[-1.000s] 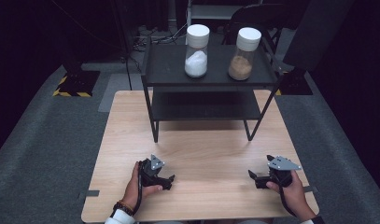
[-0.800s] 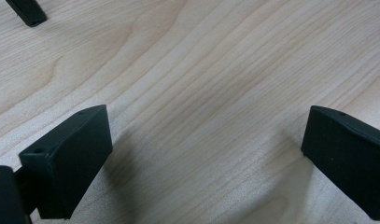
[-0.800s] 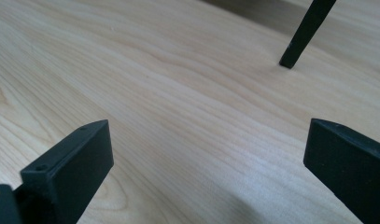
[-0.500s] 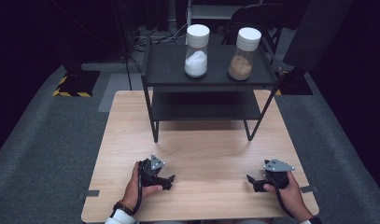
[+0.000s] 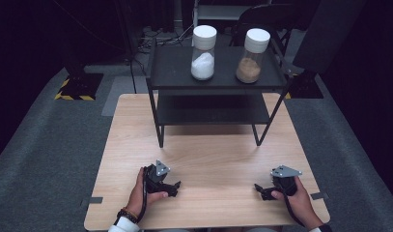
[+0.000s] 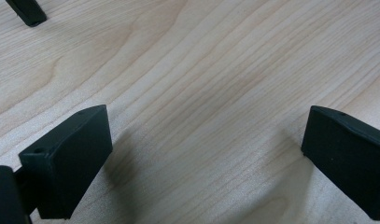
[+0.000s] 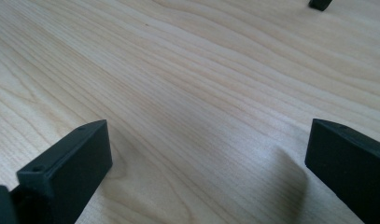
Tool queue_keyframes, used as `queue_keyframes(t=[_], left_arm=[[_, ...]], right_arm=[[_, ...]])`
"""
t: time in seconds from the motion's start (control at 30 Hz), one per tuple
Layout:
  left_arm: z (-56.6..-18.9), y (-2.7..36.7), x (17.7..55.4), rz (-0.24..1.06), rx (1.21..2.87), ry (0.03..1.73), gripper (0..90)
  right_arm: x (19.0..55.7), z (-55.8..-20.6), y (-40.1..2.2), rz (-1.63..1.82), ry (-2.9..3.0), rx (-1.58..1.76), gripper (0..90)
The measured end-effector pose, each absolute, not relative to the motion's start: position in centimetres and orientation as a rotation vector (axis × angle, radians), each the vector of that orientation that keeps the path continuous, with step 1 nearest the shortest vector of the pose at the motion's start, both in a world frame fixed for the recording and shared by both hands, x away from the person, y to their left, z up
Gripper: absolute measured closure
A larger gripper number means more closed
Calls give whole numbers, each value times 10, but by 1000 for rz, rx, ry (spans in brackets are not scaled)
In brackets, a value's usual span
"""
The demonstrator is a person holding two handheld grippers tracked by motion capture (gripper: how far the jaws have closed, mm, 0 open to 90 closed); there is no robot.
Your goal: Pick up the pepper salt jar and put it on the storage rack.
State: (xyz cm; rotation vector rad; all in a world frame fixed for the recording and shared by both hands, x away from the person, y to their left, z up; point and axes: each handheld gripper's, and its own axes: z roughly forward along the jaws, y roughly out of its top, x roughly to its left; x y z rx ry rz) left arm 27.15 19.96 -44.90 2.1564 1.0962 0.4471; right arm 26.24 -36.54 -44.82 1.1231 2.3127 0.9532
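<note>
Left hand-held gripper (image 5: 171,187) low over the wooden surface (image 5: 218,159), jaws spread wide, gripping nothing, bare wood between them. Right hand-held gripper (image 5: 261,191) the same: wide open, empty, close above the surface. Beyond both, well apart from them, black shelf (image 5: 216,72) carrying jar of white powder (image 5: 203,46) and, beside it, jar of brown powder (image 5: 252,48).

Two jars, white (image 5: 203,52) and brown (image 5: 254,55), atop shelf (image 5: 170,72); left tool (image 5: 174,187) and right tool (image 5: 259,189) low on surface (image 5: 218,159).
</note>
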Motion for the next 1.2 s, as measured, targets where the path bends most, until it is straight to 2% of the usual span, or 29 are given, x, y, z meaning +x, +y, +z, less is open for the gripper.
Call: queue_keyframes(t=[1.2], left_arm=[[-449,199,272,447,2158,1097,9]], right_arm=[[268,-448,-369,971,2335,1151,0]])
